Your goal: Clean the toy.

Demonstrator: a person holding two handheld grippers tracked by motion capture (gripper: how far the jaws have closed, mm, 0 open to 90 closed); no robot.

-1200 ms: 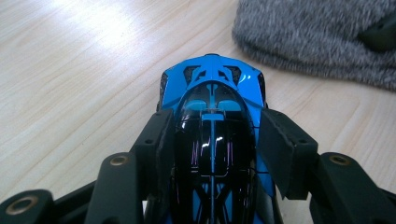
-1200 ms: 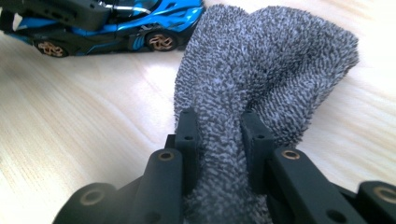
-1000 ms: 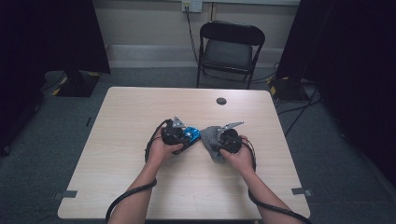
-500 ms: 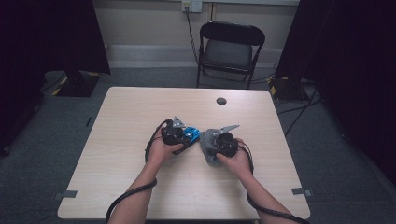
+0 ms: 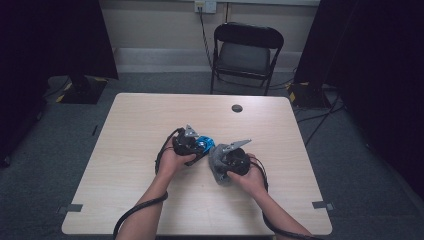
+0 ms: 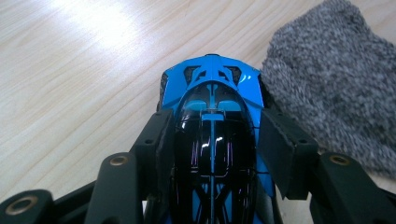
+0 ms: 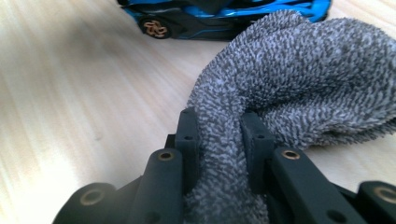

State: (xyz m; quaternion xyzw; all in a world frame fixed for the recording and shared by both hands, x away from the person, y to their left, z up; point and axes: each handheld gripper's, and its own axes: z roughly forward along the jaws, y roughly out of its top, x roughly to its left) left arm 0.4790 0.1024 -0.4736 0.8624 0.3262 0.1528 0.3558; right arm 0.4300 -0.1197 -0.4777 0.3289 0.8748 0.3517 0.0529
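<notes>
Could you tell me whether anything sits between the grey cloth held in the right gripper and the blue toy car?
Nothing visible does. The cloth, pinched in the right gripper, lies right beside the car, which the left gripper holds on the table. Whether they touch is unclear.

The toy car [image 6: 212, 140] at the lower middle of the left gripper view looks like hard plastic, its black roof glossy enough to mirror lights, its blue body smooth and shiny. The grey cloth [image 7: 299, 88] at the right of the right gripper view is a rough, looped terry weave, matt and nubbly. The counter [image 5: 140, 125] shows a pale wood-grain surface, smooth with a soft sheen. The left gripper [image 6: 212, 154] and right gripper [image 7: 219, 140] look like matt black plastic with small brass-coloured rivets
</notes>
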